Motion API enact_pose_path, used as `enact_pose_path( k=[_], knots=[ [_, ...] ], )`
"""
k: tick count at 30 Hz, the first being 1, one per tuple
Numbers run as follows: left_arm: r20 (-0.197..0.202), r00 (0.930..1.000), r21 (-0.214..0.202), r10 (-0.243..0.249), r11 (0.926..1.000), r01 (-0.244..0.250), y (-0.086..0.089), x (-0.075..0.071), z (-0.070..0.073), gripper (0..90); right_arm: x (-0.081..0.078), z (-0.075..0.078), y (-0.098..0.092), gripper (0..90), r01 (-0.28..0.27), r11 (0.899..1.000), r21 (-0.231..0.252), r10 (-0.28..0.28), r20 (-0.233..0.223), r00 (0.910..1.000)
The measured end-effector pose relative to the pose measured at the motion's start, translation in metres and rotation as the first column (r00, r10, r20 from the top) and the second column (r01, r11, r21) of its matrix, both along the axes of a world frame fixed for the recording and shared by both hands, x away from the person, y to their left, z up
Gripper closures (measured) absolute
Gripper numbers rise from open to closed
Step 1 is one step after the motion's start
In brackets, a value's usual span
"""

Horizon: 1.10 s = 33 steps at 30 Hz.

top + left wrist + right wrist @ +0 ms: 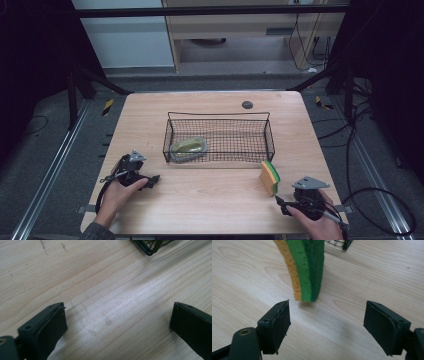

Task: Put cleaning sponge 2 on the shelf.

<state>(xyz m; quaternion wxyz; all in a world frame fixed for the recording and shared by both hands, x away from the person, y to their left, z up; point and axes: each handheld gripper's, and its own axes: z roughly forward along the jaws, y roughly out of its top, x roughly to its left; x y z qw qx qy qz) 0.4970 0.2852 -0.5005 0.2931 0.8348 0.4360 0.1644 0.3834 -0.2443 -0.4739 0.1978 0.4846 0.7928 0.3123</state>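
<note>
A yellow and green sponge point(270, 177) stands on its edge on the wooden table point(210, 205), just off the front right corner of a black wire basket point(218, 113). Inside the basket's left end lies a greenish, grey-rimmed object point(189, 147). My right gripper point(281, 202) sits a little in front of the sponge, open; in the right gripper view the sponge point(304, 270) rises just beyond the right gripper point(327, 322), apart from both jaws. My left gripper point(151, 181) rests low at the table's front left, open, and in its own view the left gripper point(117, 320) has bare wood between its jaws.
A small dark round disc point(247, 104) is set in the table behind the basket. A basket corner point(150, 247) shows ahead of the left gripper, and another basket corner point(343, 244) lies past the sponge. Cables point(370, 200) trail on the floor at the right.
</note>
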Motion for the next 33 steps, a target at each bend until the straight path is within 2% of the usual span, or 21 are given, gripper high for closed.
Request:
enact_pose_path(
  k=[7,12,16,21,27,33],
  knots=[
    [0.086,0.996,-0.06,0.024,0.998,-0.019,0.002,-0.003,-0.008,0.0,0.002,0.003,0.009,25.6,-0.024,0.999,0.022,0.024,0.0,0.9997],
    [0.087,0.996,-0.06,0.024,0.998,-0.019,0.002,-0.004,-0.008,0.0,0.005,0.009,0.018,27.1,-0.043,0.998,0.036,0.044,-0.014,0.9989],
    [0.087,0.9959,-0.06,0.025,0.998,-0.02,0.002,-0.004,-0.008,0.0,0.008,0.013,0.024,26.6,-0.039,0.999,0.029,0.041,-0.047,0.9981],
    [0.087,0.9958,-0.06,0.028,0.998,-0.023,0.001,-0.004,-0.008,0.0,0.015,0.023,0.027,26.3,-0.035,0.999,-0.014,0.034,-0.087,0.9956],
    [0.087,0.9958,-0.06,0.03,0.9979,-0.024,0.001,-0.004,-0.008,0.0,0.029,0.036,0.034,29.0,-0.038,0.997,-0.067,0.028,-0.15,0.9883],
    [0.086,0.9959,-0.059,0.029,0.998,-0.024,0.001,-0.004,-0.008,0.0,0.043,0.055,0.04,31.1,-0.046,0.994,-0.094,0.029,-0.171,0.9849]
  ],
)
